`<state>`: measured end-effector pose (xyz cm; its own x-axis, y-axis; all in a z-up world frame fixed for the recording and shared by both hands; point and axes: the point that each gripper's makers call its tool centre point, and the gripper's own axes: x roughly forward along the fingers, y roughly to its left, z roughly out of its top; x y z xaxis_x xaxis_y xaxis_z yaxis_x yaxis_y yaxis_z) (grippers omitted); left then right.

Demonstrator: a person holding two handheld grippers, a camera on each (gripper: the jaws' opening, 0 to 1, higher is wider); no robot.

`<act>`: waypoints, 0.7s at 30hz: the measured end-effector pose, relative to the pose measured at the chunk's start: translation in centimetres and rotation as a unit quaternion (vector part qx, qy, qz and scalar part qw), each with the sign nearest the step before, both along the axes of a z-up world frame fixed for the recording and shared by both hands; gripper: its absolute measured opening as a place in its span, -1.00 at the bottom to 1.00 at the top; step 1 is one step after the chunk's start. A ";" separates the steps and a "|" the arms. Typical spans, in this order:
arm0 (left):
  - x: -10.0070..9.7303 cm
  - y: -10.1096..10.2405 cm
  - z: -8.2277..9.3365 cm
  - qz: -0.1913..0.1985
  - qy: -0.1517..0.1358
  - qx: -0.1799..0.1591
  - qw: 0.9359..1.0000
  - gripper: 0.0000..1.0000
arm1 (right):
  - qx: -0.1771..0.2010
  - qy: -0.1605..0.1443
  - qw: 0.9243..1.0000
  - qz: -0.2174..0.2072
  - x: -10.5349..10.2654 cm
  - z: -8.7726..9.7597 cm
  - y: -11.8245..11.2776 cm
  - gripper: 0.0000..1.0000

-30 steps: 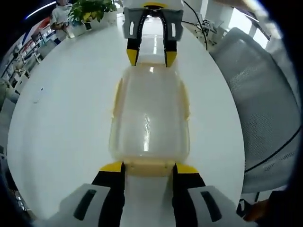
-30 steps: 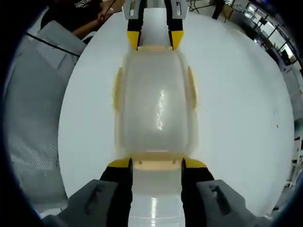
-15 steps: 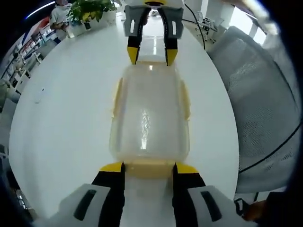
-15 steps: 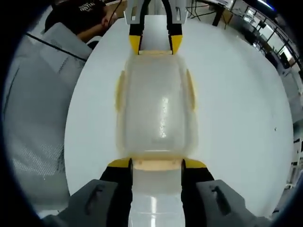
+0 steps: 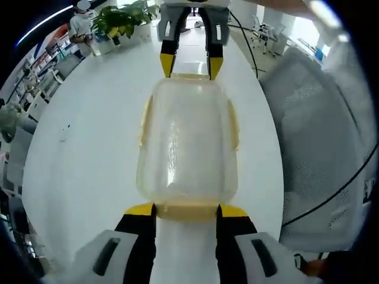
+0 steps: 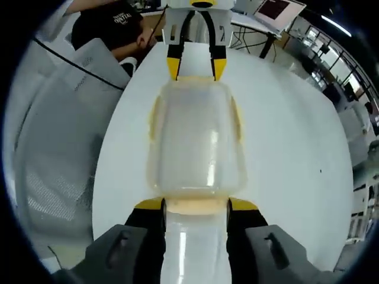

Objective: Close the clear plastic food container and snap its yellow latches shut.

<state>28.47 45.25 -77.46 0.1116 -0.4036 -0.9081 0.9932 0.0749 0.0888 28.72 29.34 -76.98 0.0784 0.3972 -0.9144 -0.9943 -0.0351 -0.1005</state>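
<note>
The clear plastic container with its lid on hangs lengthwise between my two grippers, above the white table. My left gripper is shut on the yellow end latch nearest it. The right gripper grips the far end. Yellow side latches lie along both long edges. In the right gripper view the same container runs away from my right gripper, which is shut on its near end latch. The left gripper holds the far end.
A grey mesh chair stands beside the table, also visible as chair. A potted plant sits at the table's far edge. A person in a black shirt sits beyond the round table.
The container keeps its place between both grippers while the table below shrinks and more of the room shows. Both grippers have risen with the container.
</note>
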 end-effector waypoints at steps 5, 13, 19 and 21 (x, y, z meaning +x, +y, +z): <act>0.0 -2.6 0.6 -0.004 -0.006 -0.002 1.000 -0.35 | 0.001 -0.005 1.000 -0.003 -0.1 0.8 -2.6 -0.29; 0.3 -7.8 1.2 -0.014 -0.010 -0.012 1.000 -0.34 | 0.000 -0.010 1.000 -0.017 -0.2 1.2 -8.1 -0.29; 0.4 -11.8 1.2 -0.018 -0.011 -0.023 1.000 -0.34 | 0.006 -0.012 1.000 -0.026 -0.1 1.5 -11.8 -0.29; 0.4 -13.1 1.1 -0.020 -0.007 -0.023 1.000 -0.34 | 0.004 -0.009 1.000 -0.027 -0.1 1.3 -13.0 -0.29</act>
<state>28.89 32.17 -76.40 0.1081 -0.4495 -0.8867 0.9941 0.0403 0.1007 28.58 16.32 -75.64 0.1169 0.3987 -0.9096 -0.9927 0.0200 -0.1188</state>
